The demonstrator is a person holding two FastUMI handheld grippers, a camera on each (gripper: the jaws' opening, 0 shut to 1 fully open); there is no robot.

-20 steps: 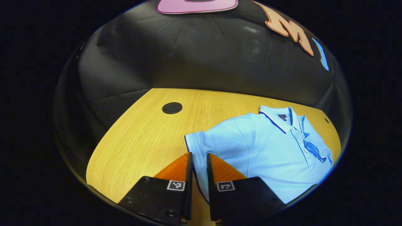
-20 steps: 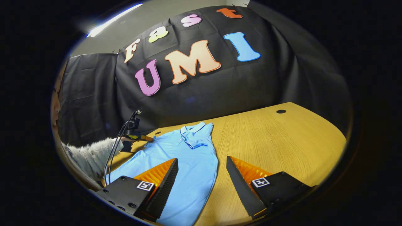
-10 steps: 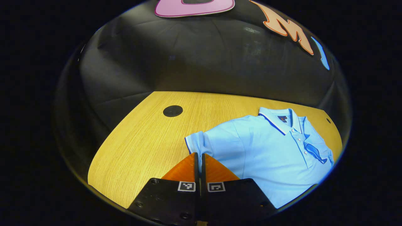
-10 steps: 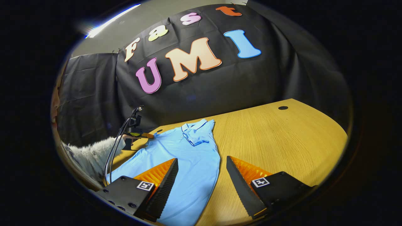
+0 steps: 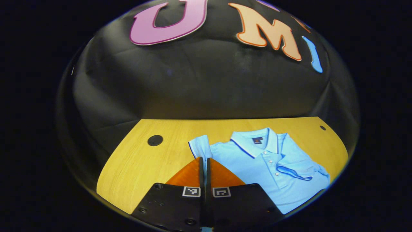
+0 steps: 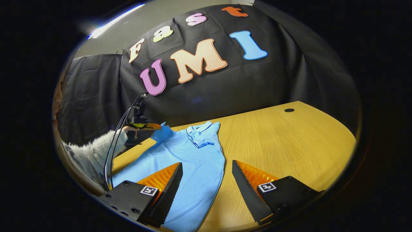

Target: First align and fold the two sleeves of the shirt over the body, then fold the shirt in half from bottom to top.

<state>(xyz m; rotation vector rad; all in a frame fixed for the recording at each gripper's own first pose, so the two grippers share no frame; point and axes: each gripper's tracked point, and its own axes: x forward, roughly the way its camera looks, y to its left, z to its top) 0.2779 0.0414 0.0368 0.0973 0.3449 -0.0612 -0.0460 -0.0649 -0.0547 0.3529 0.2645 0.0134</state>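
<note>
Shirt (image 6: 193, 161), a light blue polo with a dark-edged collar (image 5: 254, 145) and a buttoned placket, is spread front-up on the wooden table (image 6: 289, 145), collar toward the black cloth wall. In the left gripper view, the left gripper (image 5: 204, 161) is seen clenched, its two fingers pressed together on the cuff end of one short sleeve (image 5: 199, 146), which stands up out of the finger ends beside the collar. In the right gripper view the same gripper (image 6: 154, 126) is seen farther off, held by a hand (image 6: 128, 129) in a fuzzy pale sleeve (image 6: 93, 153), with cables running down from it; the pinched sleeve (image 6: 162, 133) is raised clear of the table there while the body of the garment is left flat. The other short sleeve (image 5: 297, 172) is seen already folded over the chest. The right gripper (image 6: 206, 169) is held released, its fingers spread wide above the lower part of the garment and its side edge, nothing being grasped between them. Two round dark holes (image 5: 155, 140) (image 5: 322, 128) are seen in the tabletop.
</note>
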